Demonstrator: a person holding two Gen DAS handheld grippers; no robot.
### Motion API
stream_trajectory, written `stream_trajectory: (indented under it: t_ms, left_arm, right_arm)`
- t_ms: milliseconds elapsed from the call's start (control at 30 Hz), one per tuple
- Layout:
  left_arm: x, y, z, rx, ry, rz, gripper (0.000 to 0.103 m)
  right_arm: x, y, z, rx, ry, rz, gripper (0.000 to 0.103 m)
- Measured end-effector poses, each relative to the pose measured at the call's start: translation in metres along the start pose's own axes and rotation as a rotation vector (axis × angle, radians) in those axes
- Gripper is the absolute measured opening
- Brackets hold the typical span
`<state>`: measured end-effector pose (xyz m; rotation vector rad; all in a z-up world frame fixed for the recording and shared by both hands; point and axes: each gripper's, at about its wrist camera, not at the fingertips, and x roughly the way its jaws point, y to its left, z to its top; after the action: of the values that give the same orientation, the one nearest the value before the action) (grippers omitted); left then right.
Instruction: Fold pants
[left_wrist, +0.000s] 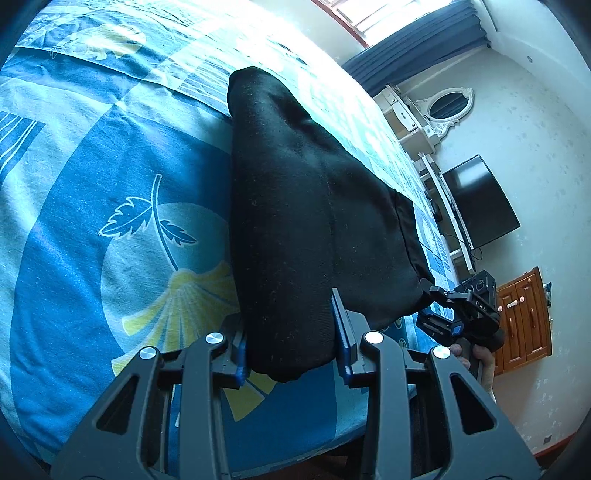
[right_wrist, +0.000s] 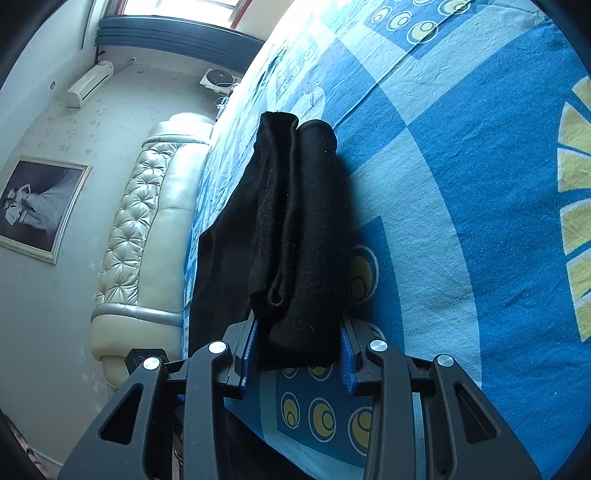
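Observation:
The black pants (left_wrist: 303, 206) lie folded on a blue patterned bed sheet (left_wrist: 92, 221). My left gripper (left_wrist: 291, 347) is shut on one end of the pants, with thick black cloth filling the gap between its blue pads. My right gripper (right_wrist: 299, 350) is shut on another end of the pants (right_wrist: 295, 229), where several layers bunch between the pads. The right gripper also shows in the left wrist view (left_wrist: 461, 310), at the pants' far corner.
The bed sheet (right_wrist: 461, 184) spreads wide on both sides. A padded cream headboard (right_wrist: 147, 229) stands at the bed's end. A TV (left_wrist: 480, 203), a white dresser with an oval mirror (left_wrist: 443, 107) and a wooden cabinet (left_wrist: 524, 317) line the wall.

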<state>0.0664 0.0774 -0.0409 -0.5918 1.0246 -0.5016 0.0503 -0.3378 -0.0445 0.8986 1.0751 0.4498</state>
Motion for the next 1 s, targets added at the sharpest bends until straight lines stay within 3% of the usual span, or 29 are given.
stream_trajectory:
  t_ms: [1000]
  left_arm:
    - [0.0012, 0.0037, 0.001, -0.01, 0.0, -0.017, 0.034]
  right_arm:
    - [0.0007, -0.0063, -0.0017, 0.006, 0.0, 0.002, 0.036]
